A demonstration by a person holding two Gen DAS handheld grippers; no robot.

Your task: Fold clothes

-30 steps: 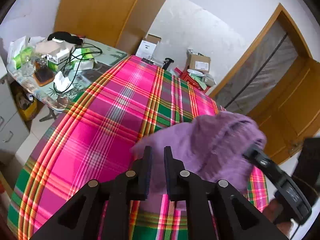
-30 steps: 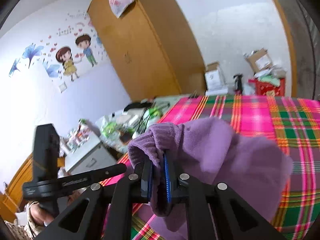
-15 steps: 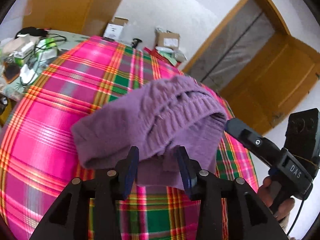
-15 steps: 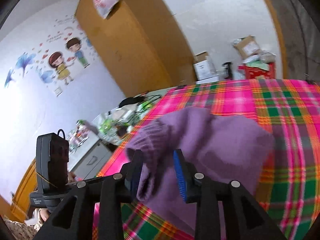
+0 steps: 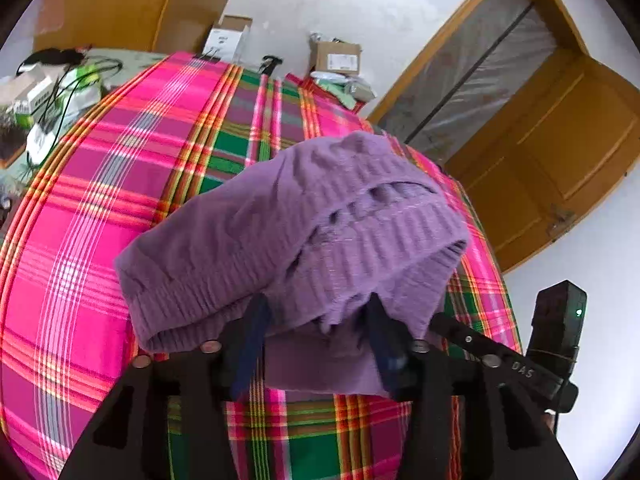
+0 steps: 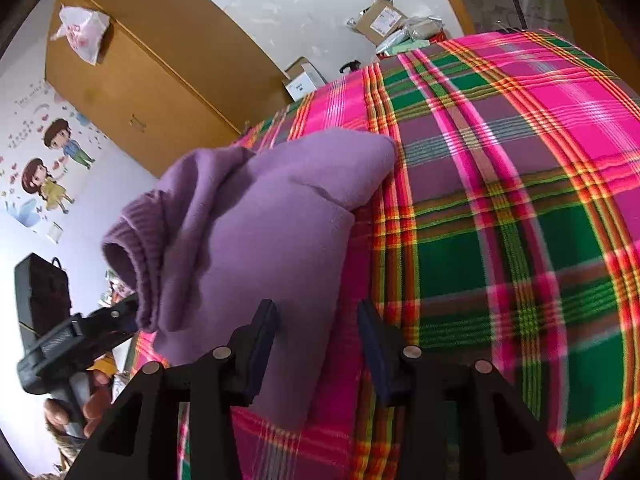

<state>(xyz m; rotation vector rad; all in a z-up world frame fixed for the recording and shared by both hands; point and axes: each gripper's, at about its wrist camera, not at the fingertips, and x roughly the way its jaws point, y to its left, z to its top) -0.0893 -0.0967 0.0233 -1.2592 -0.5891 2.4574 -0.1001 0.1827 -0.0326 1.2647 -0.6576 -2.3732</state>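
Observation:
A purple knit sweater (image 5: 280, 220) lies in a folded heap on the pink and green plaid cloth (image 5: 120, 160). My left gripper (image 5: 316, 320) has its jaws opening; the ribbed hem drapes loosely over and between the fingertips, and the pads do not press it. In the right wrist view the sweater (image 6: 272, 232) rests left of centre on the plaid cloth (image 6: 520, 200). My right gripper (image 6: 318, 328) is opening too, with a smooth edge of the sweater lying between its fingers, unpinched. Each gripper shows in the other's view: the right one (image 5: 500, 360), the left one (image 6: 80, 328).
A cluttered side table (image 5: 48, 92) with boxes and cables stands to the left. Cardboard boxes (image 5: 336, 56) sit at the far wall. A wooden door (image 5: 560, 152) is at the right, a wardrobe (image 6: 160, 72) at the back. A hand (image 6: 96, 396) holds the left gripper.
Both grippers were shut on the sweater's edges and have since spread their jaws. Both came down toward the cloth, and the sweater has settled into a folded heap on it.

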